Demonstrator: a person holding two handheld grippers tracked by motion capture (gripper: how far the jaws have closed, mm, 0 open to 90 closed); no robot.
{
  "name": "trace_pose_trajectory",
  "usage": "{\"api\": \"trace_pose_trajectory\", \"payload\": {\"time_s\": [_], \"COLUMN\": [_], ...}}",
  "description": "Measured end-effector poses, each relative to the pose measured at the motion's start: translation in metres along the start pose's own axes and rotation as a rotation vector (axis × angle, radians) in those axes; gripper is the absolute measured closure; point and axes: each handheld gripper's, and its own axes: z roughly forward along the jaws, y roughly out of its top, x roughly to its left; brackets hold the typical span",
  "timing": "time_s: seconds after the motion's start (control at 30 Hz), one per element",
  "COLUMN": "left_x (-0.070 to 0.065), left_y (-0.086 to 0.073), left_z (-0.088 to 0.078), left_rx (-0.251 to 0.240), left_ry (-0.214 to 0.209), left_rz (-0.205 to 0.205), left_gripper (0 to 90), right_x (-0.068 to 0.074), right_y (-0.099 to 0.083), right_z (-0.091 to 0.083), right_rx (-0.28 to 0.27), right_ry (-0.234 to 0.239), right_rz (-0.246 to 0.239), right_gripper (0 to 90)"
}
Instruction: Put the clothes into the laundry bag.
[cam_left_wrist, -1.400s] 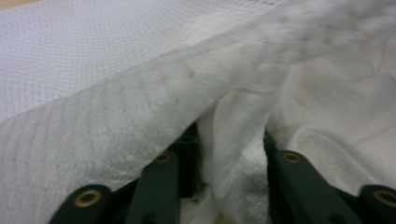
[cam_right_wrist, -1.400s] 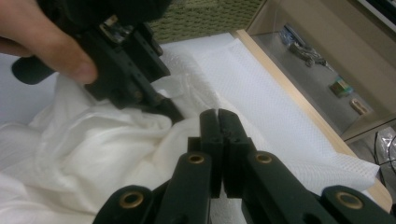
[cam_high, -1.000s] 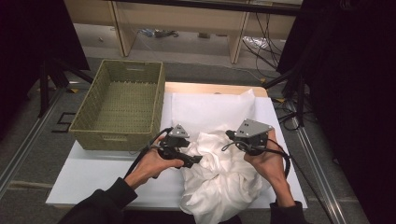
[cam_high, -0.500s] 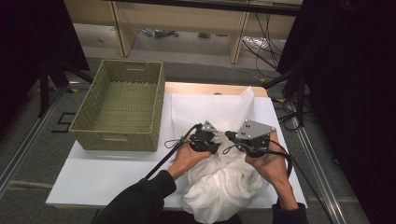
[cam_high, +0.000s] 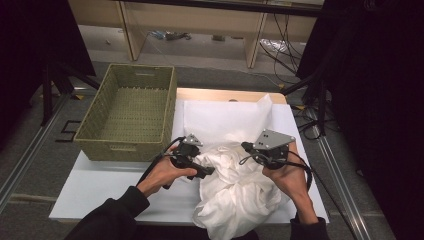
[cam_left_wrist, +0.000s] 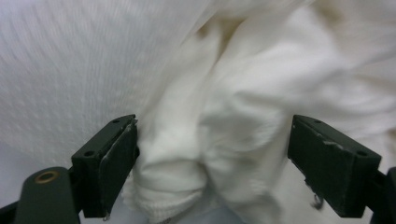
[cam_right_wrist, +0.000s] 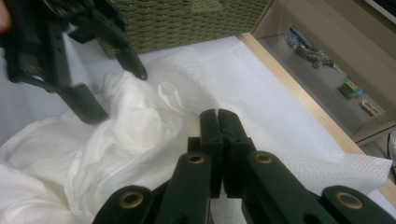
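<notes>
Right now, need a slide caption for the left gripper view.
Left gripper, jaws just opened wide, straddles a bunched fold of white cloth lying on the table.

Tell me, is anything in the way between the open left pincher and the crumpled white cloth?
Nothing visible is. The left gripper has just been opening its jaws, and a bunched fold of the white cloth already sits between them. The cloth brushes one jaw, but the pads are not pressing on it.
</notes>
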Motion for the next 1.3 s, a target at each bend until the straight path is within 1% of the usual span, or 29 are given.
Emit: {"api": "trace_pose_trajectory", "payload": {"time_s": [0.03,0.07,0.13,0.17,0.23,0.27,0.3,0.33,0.4,0.43,0.47,0.5,0.57,0.6,0.67,0.73,0.8,0.83,0.87,0.9,0.97,1.0,1.07,1.1,1.17,1.2,1.23,1.27,1.3], "left_x": [-0.002,-0.005,-0.016,-0.023,-0.039,-0.042,-0.046,-0.049,-0.047,-0.043,-0.038,-0.030,-0.016,-0.012,-0.008,-0.010,-0.014,-0.016,-0.018,-0.020,-0.024,-0.026,-0.029,-0.033,-0.038,-0.041,-0.043,-0.041,-0.038], "left_y": [-0.001,0.000,0.003,0.006,0.015,0.018,0.023,0.028,0.038,0.042,0.044,0.045,0.045,0.044,0.042,0.041,0.041,0.041,0.040,0.037,0.032,0.028,0.024,0.022,0.020,0.019,0.019,0.020,0.023], "left_z": [0.006,0.009,0.011,0.010,0.006,0.004,0.001,0.000,0.005,0.013,0.019,0.027,0.043,0.048,0.052,0.046,0.032,0.024,0.016,0.004,-0.009,-0.013,-0.011,-0.004,0.008,0.015,0.022,0.026,0.034], "left_rx": [0.003,0.015,-0.001,-0.009,-0.013,-0.023,-0.046,-0.066,-0.079,-0.087,-0.088,-0.080,-0.079,-0.076,-0.068,-0.058,-0.044,-0.035,-0.027,-0.027,-0.049,-0.055,-0.014,-0.014,0.001,0.007,0.000,0.020,0.007], "left_ry": [-0.041,-0.073,-0.076,-0.070,-0.058,-0.063,-0.068,-0.075,-0.058,-0.021,0.003,0.026,0.055,0.067,0.057,0.057,0.068,0.061,0.061,0.053,0.059,0.053,0.012,-0.002,-0.042,-0.043,-0.011,0.029,0.057], "left_rz": [-0.041,-0.046,-0.015,0.005,0.068,0.086,0.091,0.067,0.065,0.027,0.024,0.004,-0.084,-0.102,-0.130,-0.113,-0.070,-0.054,-0.050,-0.036,-0.029,-0.001,0.000,-0.027,-0.054,-0.051,-0.024,0.056,0.061], "left_gripper": [25.9,37.0,58.9,63.0,66.4,68.9,70.7,73.2,75.3,75.6,75.9,75.9,73.8,70.5,59.8,47.9,40.4,36.5,32.9,29.2,22.6,19.4,16.8,16.8,16.3,15.4,15.5,15.8,15.6], "right_x": [0.000,0.000,-0.001,-0.002,-0.002,-0.002,-0.002,-0.001,0.000,0.001,0.002,0.003,0.004,0.004,0.003,0.001,0.000,-0.001,-0.001,-0.001,0.000,0.000,0.001,0.002,0.003,0.003,0.003,0.004,0.004], "right_y": [0.000,-0.001,-0.002,-0.003,-0.003,-0.003,-0.003,-0.002,0.000,0.000,0.001,0.002,0.003,0.003,0.003,0.001,-0.001,-0.002,-0.002,-0.002,-0.001,-0.001,0.000,0.000,0.000,0.000,0.000,0.000,-0.001], "right_z": [0.000,0.001,0.001,0.001,0.002,0.002,0.002,0.002,0.001,0.001,0.000,0.000,-0.003,-0.004,-0.006,-0.005,-0.004,-0.004,-0.004,-0.004,-0.005,-0.004,0.000,0.001,0.004,0.004,0.004,0.004,0.003], "right_rx": [-0.001,0.002,0.001,0.002,-0.001,0.000,-0.001,-0.007,-0.009,-0.004,-0.008,-0.011,-0.015,-0.019,-0.022,-0.020,-0.016,-0.018,-0.018,-0.017,-0.016,-0.008,-0.005,0.000,-0.001,0.001,-0.001,0.000,0.001], "right_ry": [0.005,0.004,-0.001,0.000,0.001,-0.003,-0.003,0.001,0.009,0.010,0.002,0.004,0.009,0.008,0.009,0.008,0.012,0.003,0.004,0.005,0.001,0.008,0.009,0.014,0.015,0.019,0.018,0.019,0.021], "right_rz": [0.000,0.003,0.011,0.008,0.010,0.003,0.006,0.009,0.004,0.004,0.002,0.000,-0.001,-0.002,0.001,0.009,0.013,0.009,0.013,0.008,0.015,0.019,0.017,0.020,0.015,0.011,0.011,0.017,0.023], "right_gripper": [90.0,90.0,90.0,90.0,90.0,90.0,90.0,90.0,90.0,90.0,90.0,90.0,90.0,90.0,90.0,90.0,90.0,90.0,90.0,90.0,90.0,90.0,90.0,90.0,90.0,90.0,90.0,90.0,90.0]}}
